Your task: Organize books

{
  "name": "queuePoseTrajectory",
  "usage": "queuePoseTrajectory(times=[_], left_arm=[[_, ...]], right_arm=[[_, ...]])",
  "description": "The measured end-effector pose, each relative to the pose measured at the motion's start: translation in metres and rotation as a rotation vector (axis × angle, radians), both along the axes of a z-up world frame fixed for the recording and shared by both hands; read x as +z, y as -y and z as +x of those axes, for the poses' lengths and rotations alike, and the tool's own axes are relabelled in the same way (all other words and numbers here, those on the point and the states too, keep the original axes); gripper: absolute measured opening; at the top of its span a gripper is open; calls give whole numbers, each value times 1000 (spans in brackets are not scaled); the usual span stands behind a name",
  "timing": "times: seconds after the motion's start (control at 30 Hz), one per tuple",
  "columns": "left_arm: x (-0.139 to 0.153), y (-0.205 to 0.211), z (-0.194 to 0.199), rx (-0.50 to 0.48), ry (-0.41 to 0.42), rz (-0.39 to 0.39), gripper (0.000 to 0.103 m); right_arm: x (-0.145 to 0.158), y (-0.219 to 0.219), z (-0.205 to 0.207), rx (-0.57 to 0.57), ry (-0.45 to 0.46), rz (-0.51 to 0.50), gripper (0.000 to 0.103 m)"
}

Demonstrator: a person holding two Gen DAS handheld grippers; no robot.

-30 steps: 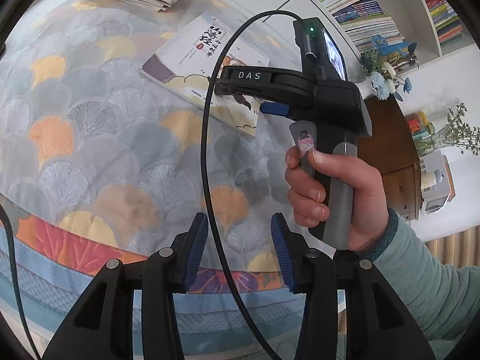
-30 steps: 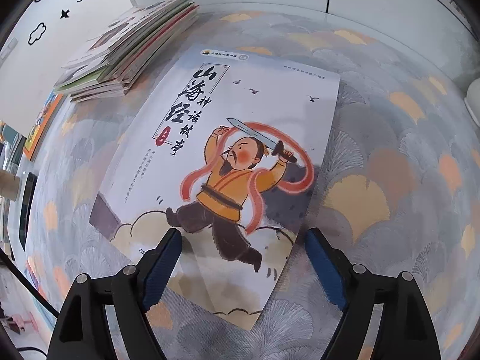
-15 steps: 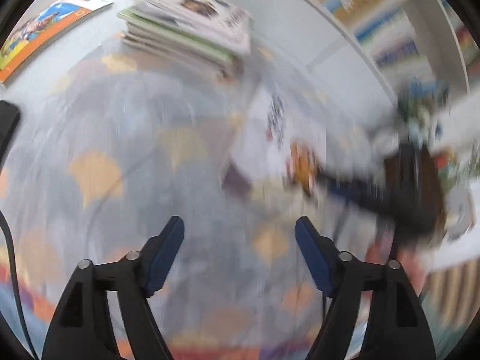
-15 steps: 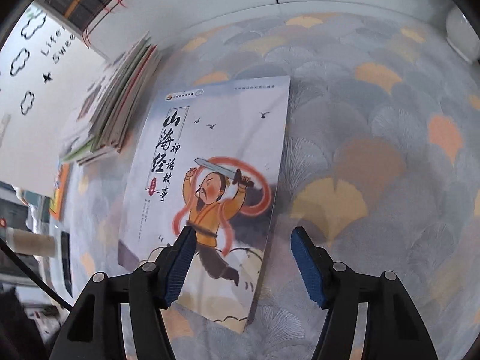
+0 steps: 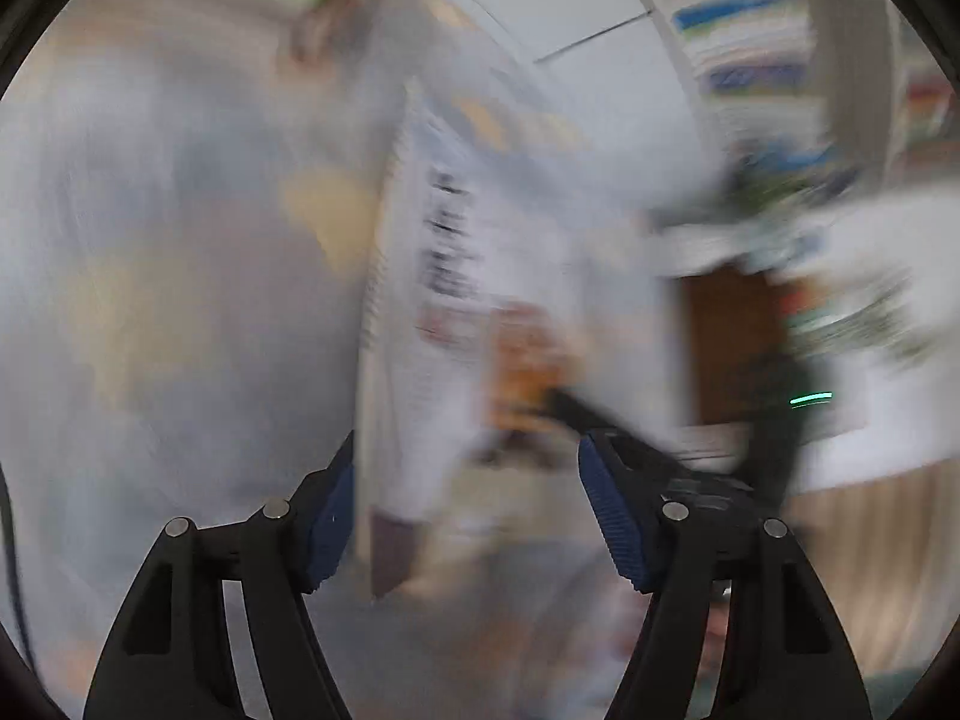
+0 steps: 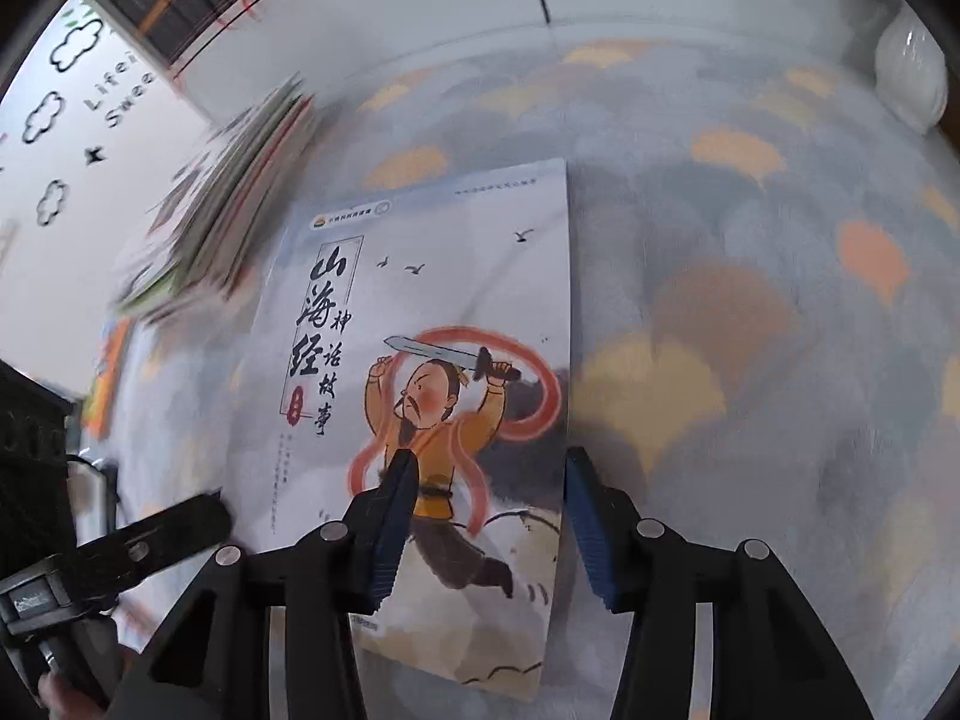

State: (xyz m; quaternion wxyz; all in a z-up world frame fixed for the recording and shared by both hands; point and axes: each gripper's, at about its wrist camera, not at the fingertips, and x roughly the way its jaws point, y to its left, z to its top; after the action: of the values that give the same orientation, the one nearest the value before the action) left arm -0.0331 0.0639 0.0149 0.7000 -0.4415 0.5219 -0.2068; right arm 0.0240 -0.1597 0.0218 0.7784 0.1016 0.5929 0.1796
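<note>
The picture book (image 6: 420, 384) lies flat on the patterned tablecloth (image 6: 750, 312), its cover facing up: a cartoon man in an orange robe swings a sword under black brush lettering. In the right wrist view it fills the centre, its long right edge running from twelve o'clock down to six.

The right gripper (image 6: 486, 516) hangs over the book's lower half. Its blue-padded jaws are closing; the left pad sits over the cover, the right one just outside the book's right edge, so that edge lies between them. Whether the pads press on it cannot be told.

At about ten o'clock from the book, just beside its top left corner, stands a stack of books (image 6: 234, 228), blurred. Beyond that, at ten to eleven o'clock, a white wall (image 6: 72, 138) carries cloud outlines and lettering.

The left gripper (image 6: 150, 540) comes in at eight o'clock, a dark finger near the book's left edge. In the heavily blurred left wrist view its own jaws (image 5: 462, 516) are narrowing, half wide, with the book's near corner (image 5: 432, 324) between them, apparently untouched. Bookshelves (image 5: 750, 54) smear across one o'clock.
</note>
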Motion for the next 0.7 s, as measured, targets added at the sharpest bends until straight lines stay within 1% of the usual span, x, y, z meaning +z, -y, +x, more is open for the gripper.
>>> queuePoseTrajectory(times=[0.03, 0.07, 0.1, 0.13, 0.17, 0.2, 0.23, 0.27, 0.3, 0.33, 0.37, 0.4, 0.43, 0.47, 0.5, 0.53, 0.6, 0.67, 0.7], left_arm=[[-2, -1, -9, 25, -6, -43, 67], [-5, 2, -21, 44, -6, -49, 65], [-9, 8, -28, 42, -8, -12, 59], [-15, 13, -32, 34, -29, 38, 43], [-23, 20, -34, 23, -60, 53, 32], [-26, 24, -37, 27, -65, 34, 28], [-23, 28, -39, 36, -51, 24, 25], [-17, 32, -42, 46, -27, 22, 25], [-12, 32, -43, 59, -15, -7, 25], [-9, 29, -42, 80, -17, -69, 25], [-9, 26, -41, 104, -24, -142, 25], [-7, 24, -41, 124, -27, -182, 25], [-5, 23, -42, 133, -26, -194, 25], [-3, 22, -43, 149, -36, -218, 25], [-5, 23, -43, 162, -50, -248, 25], [-6, 23, -45, 175, -62, -283, 25], [-8, 23, -47, 190, -76, -338, 25], [-9, 27, -50, 202, -95, -377, 25], [-10, 30, -52, 207, -107, -393, 25]], right_arm=[[-2, 10, -6, 7, -37, 70, 49], [-5, 16, -10, 10, -68, 117, 49], [-10, 26, -17, 20, -104, 175, 49], [-11, 29, -21, 28, -106, 191, 48], [-12, 32, -24, 37, -100, 201, 48], [-12, 35, -25, 33, -102, 210, 48], [-12, 36, -26, 24, -109, 218, 49], [-13, 38, -25, 12, -124, 232, 49], [-14, 42, -26, 3, -150, 250, 49], [-16, 41, -28, -1, -167, 264, 49], [-17, 47, -34, -2, -197, 301, 52], [-22, 56, -40, -7, -251, 376, 53], [-26, 59, -44, -20, -277, 417, 61], [-30, 69, -47, -52, -304, 473, 63], [-38, 81, -52, -102, -329, 552, 64], [-44, 88, -54, -131, -350, 609, 64], [-58, 95, -56, -195, -411, 741, 64], [-62, 92, -54, -214, -424, 810, 64], [-61, 84, -48, -208, -424, 838, 64]])
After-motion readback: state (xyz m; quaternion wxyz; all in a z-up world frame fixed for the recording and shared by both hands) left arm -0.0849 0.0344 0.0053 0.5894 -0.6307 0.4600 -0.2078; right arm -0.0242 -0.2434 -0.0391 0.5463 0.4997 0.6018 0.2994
